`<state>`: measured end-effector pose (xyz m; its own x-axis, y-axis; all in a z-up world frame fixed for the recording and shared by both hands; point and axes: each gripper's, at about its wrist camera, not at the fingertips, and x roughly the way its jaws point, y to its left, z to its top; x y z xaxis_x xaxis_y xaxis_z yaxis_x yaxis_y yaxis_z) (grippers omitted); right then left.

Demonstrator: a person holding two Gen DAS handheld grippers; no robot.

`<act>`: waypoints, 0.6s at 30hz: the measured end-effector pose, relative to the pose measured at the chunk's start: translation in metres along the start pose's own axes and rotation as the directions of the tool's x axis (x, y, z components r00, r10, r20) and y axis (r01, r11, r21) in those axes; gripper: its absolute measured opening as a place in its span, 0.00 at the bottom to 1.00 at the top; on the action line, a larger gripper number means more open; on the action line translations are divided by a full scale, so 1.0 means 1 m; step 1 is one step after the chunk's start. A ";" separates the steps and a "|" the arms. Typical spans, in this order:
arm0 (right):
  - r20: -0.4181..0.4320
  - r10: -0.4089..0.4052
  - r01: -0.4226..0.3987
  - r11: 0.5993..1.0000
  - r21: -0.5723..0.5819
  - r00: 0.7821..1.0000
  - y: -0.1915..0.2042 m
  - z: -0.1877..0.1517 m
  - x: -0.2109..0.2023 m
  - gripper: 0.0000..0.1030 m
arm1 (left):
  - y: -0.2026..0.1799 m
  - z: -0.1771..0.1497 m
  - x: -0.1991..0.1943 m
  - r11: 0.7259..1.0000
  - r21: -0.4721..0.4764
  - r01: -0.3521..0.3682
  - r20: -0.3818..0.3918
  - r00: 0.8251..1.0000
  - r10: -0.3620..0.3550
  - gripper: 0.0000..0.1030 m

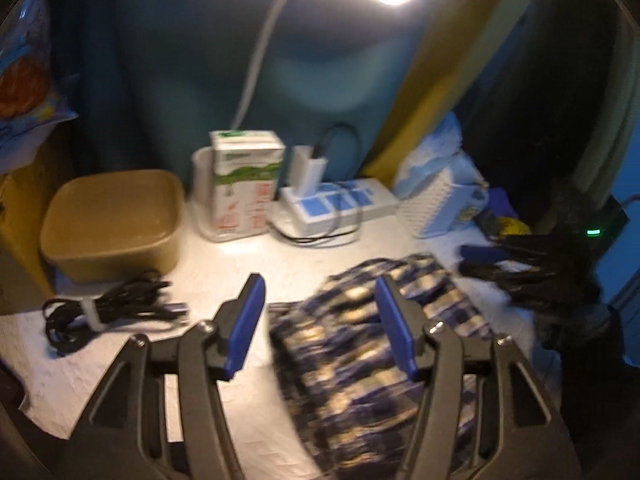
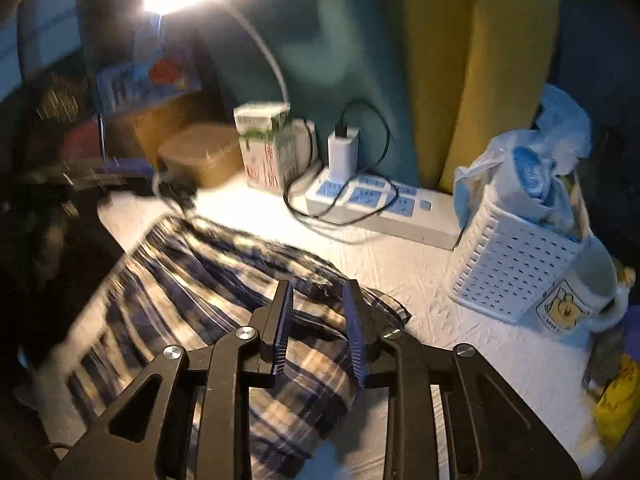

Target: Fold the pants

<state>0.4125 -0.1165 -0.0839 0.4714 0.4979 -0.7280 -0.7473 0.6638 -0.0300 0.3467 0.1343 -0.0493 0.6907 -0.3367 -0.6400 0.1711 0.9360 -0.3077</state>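
Folded dark-blue and cream plaid pants (image 1: 340, 360) lie on the white-covered table (image 1: 224, 272). My left gripper (image 1: 320, 292) hovers above their left edge, blue pads wide apart and open, nothing between them. In the right wrist view the pants (image 2: 180, 280) spread to the lower left, one corner pointing right. My right gripper (image 2: 318, 288) sits over that right part with a narrow gap between its pads; the cloth lies below them and is not pinched. The right gripper (image 1: 476, 260) also shows at the pants' far right, and the blurred left gripper (image 2: 120, 170) at the left.
Along the back stand a brown tub (image 1: 112, 220), a drink carton (image 1: 244, 184) and a white power strip (image 1: 340, 204) with a charger. A bundled black cable (image 1: 108, 308) lies at the left. At the right are a white perforated basket (image 2: 516, 264) and a mug (image 2: 580, 300).
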 end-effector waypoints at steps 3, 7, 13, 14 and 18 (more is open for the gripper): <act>-0.062 0.024 -0.022 0.999 0.028 0.998 -0.010 -0.003 0.031 0.20 | -0.019 -0.009 0.027 0.995 0.064 0.077 -0.102 0.992 -0.070 0.57; -0.099 0.053 -0.046 0.996 0.080 0.994 -0.028 -0.002 0.062 0.20 | -0.021 -0.024 0.083 0.992 0.125 -0.016 -0.221 0.974 0.044 0.57; -0.116 0.049 -0.043 0.997 0.057 0.992 -0.033 0.005 0.085 0.20 | -0.011 -0.022 0.104 0.995 0.091 -0.039 -0.225 0.973 0.059 0.57; -0.113 0.059 -0.052 0.996 0.067 0.992 -0.036 0.006 0.089 0.20 | -0.010 -0.023 0.105 0.995 0.088 -0.038 -0.227 0.972 0.057 0.57; -0.069 0.036 -0.030 0.996 0.082 0.997 -0.040 0.009 0.084 0.25 | -0.005 -0.024 0.101 0.997 0.069 -0.031 -0.235 0.971 0.047 0.57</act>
<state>0.4863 -0.0966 -0.1380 0.4109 0.4812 -0.7744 -0.7201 0.6922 0.0480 0.3988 0.0935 -0.1292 0.5131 -0.3075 -0.8013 0.1976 0.9509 -0.2384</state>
